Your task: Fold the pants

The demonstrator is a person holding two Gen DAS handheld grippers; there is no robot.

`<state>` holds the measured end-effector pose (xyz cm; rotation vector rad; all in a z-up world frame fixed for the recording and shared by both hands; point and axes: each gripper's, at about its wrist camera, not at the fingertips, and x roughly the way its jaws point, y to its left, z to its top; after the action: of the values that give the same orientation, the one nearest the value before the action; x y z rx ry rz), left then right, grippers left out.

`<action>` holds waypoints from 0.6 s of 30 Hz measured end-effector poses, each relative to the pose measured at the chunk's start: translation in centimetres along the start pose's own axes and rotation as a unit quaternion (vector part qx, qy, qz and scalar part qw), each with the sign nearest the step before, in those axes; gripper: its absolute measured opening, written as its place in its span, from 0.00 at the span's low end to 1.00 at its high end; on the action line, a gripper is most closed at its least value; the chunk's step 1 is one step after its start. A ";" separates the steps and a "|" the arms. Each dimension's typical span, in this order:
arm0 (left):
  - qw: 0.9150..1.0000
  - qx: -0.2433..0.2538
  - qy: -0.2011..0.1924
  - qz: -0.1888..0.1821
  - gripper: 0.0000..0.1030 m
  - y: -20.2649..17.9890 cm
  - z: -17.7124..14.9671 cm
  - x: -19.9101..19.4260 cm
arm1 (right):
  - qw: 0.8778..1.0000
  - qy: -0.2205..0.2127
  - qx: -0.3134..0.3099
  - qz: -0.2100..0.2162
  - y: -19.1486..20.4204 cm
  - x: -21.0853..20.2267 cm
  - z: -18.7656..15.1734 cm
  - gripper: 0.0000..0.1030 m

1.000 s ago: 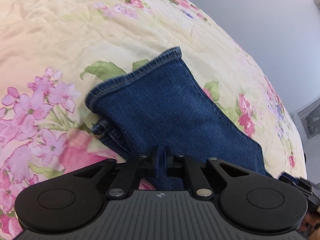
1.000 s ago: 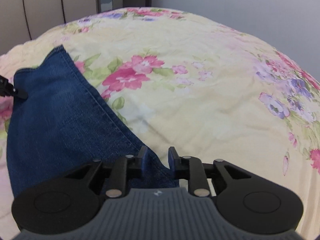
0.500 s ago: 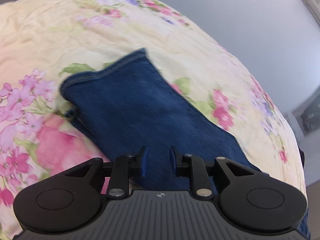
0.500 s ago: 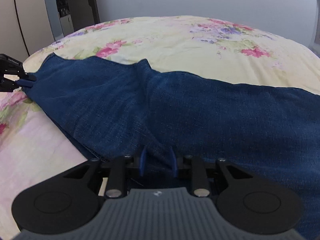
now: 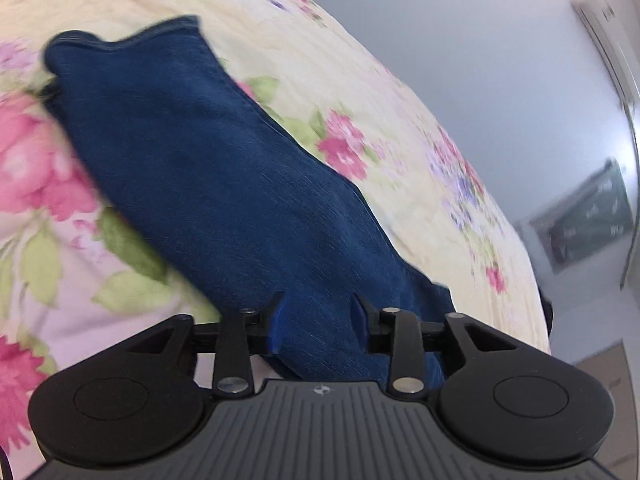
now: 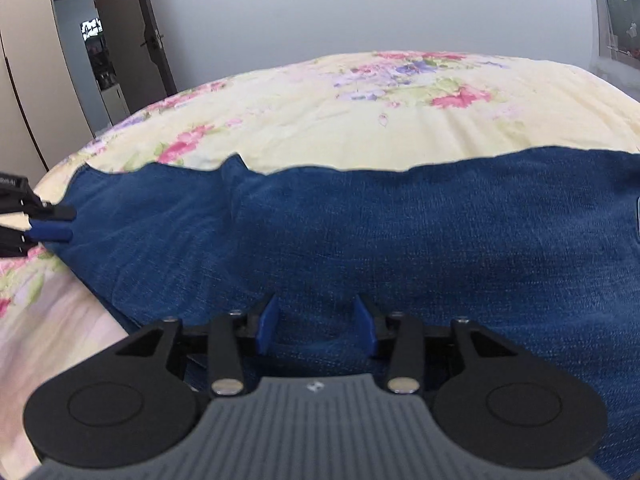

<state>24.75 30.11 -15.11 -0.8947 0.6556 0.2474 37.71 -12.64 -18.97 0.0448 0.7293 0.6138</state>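
Dark blue denim pants (image 5: 224,184) lie folded lengthwise on a floral bedsheet (image 5: 340,92). In the left wrist view they run from the hem at the upper left down under my left gripper (image 5: 318,322), which is open, its blue pads apart over the cloth. In the right wrist view the pants (image 6: 400,232) stretch across the bed. My right gripper (image 6: 316,322) is open just above the denim. The left gripper's fingertips (image 6: 52,224) show at the far left, by the pants' end.
The pale yellow floral sheet (image 6: 360,120) covers the bed around the pants. A grey wall stands behind it. A doorway and wardrobe (image 6: 100,60) are at the left in the right wrist view. A framed picture (image 5: 584,216) hangs at the right in the left wrist view.
Both grippers have let go of the denim and opened. The pants have been laid down on the bed, and both grippers have drawn back along the cloth.
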 end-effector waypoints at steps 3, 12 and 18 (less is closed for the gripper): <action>0.998 -0.056 -0.019 0.003 0.56 2.4 0.8 -1.0 | 1.000 -0.008 -0.009 0.016 0.5 -0.2 0.0 0.38; 0.979 -0.194 -0.052 0.030 0.67 9.3 2.8 -1.5 | 1.000 -0.003 -0.019 0.016 1.3 0.5 -0.4 0.43; 0.967 -0.235 -0.101 0.006 0.67 11.8 4.8 0.0 | 0.999 -0.004 -0.028 0.018 1.6 0.8 -0.7 0.52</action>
<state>21.36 41.12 -20.51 -1.3001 0.4158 0.5122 36.88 -10.99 -19.54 0.0095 0.7047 0.6679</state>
